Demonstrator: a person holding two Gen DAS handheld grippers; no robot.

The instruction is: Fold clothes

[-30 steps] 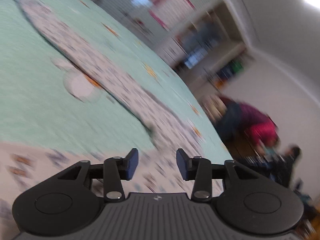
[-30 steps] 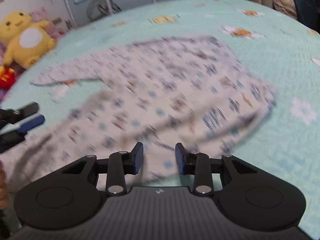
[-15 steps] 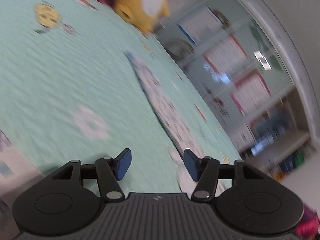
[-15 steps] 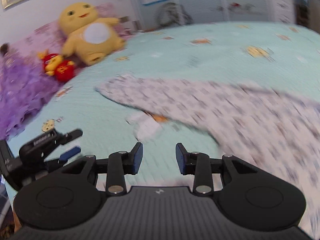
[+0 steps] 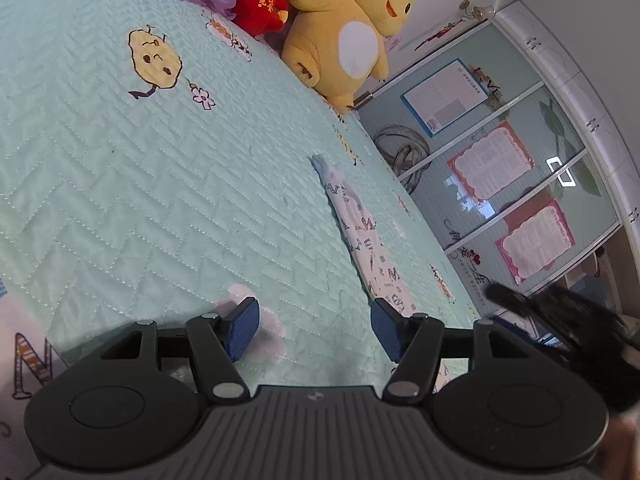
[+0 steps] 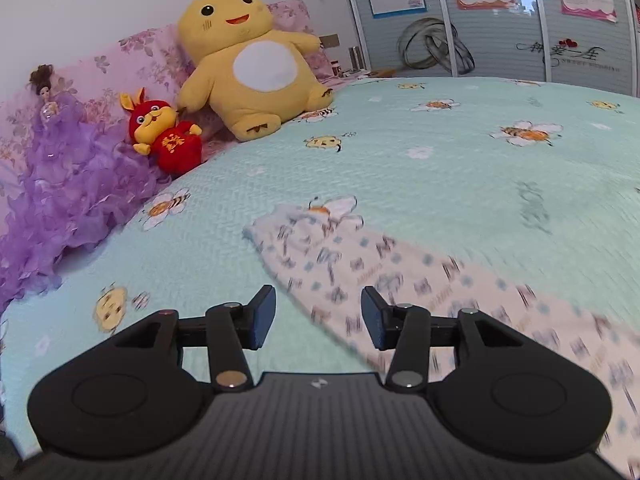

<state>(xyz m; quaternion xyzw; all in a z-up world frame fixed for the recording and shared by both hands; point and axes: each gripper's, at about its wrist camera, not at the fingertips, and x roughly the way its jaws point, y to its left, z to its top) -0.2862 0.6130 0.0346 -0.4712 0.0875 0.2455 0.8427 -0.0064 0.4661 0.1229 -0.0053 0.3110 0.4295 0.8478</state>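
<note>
A white garment with a blue-and-grey letter print lies on the mint bedspread [image 6: 460, 184]. Its long sleeve [image 6: 360, 256] stretches toward the pillows and ends in a cuff [image 6: 280, 224]. My right gripper [image 6: 317, 318] hovers over the sleeve's near edge. Its jaws are opening and the pads press on nothing. In the left wrist view the same sleeve [image 5: 360, 232] runs away from my left gripper [image 5: 314, 330], which is open over bare bedspread with its right fingertip close to the sleeve. Another part of the garment [image 5: 24, 356] shows at the lower left. The right gripper [image 5: 560, 320] appears blurred at the right edge.
A big yellow plush [image 6: 252, 64], a small red plush [image 6: 166, 136] and a doll in a purple frilly dress [image 6: 68, 184] lean on pink pillows at the head of the bed. A wardrobe with posters [image 6: 500, 12] and hoops [image 6: 432, 46] stands beyond the bed.
Both views have swung toward the head of the bed. My right gripper has travelled along the sleeve toward its cuff. The jaws of both grippers stand wider than before.
</note>
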